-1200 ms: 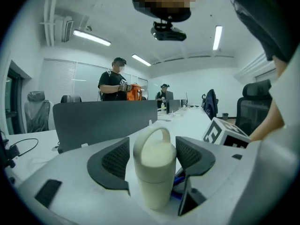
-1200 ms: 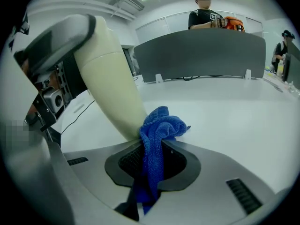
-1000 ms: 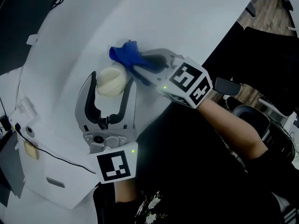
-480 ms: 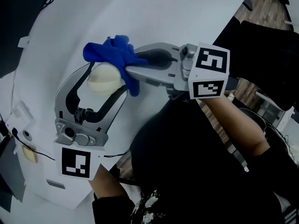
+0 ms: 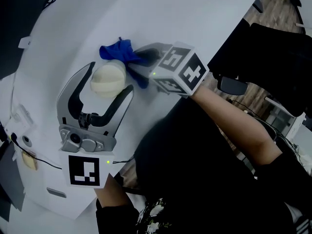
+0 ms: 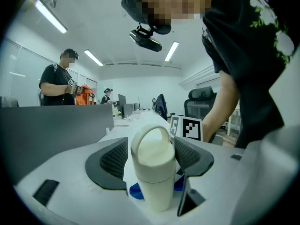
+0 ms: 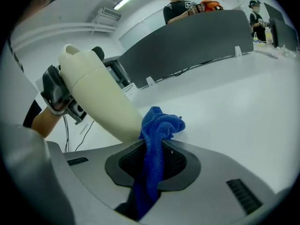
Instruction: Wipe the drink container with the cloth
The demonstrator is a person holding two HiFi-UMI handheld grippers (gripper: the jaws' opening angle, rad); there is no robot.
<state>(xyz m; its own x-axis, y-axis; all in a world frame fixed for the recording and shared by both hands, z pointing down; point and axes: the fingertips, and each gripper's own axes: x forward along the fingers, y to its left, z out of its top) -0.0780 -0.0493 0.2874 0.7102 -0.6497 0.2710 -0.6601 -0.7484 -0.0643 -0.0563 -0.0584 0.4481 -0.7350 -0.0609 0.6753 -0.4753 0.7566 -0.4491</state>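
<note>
A cream drink container with a loop handle on its lid sits between the jaws of my left gripper, which is shut on its sides. It is held tilted above the white table. In the left gripper view the container fills the gap between the pads. My right gripper is shut on a blue cloth, whose bunched end lies against the container's far side. The right gripper view has the cloth hanging from the closed jaws, touching the container.
The table's near edge runs diagonally beside my right arm. A black cable and a small white box lie at the left. A dark divider stands across the table, with people behind it. An office chair stands to the right.
The right gripper swung the cloth up and left over the container's top, then came back down to its far right side. The left gripper turned a little with the container still in it.
</note>
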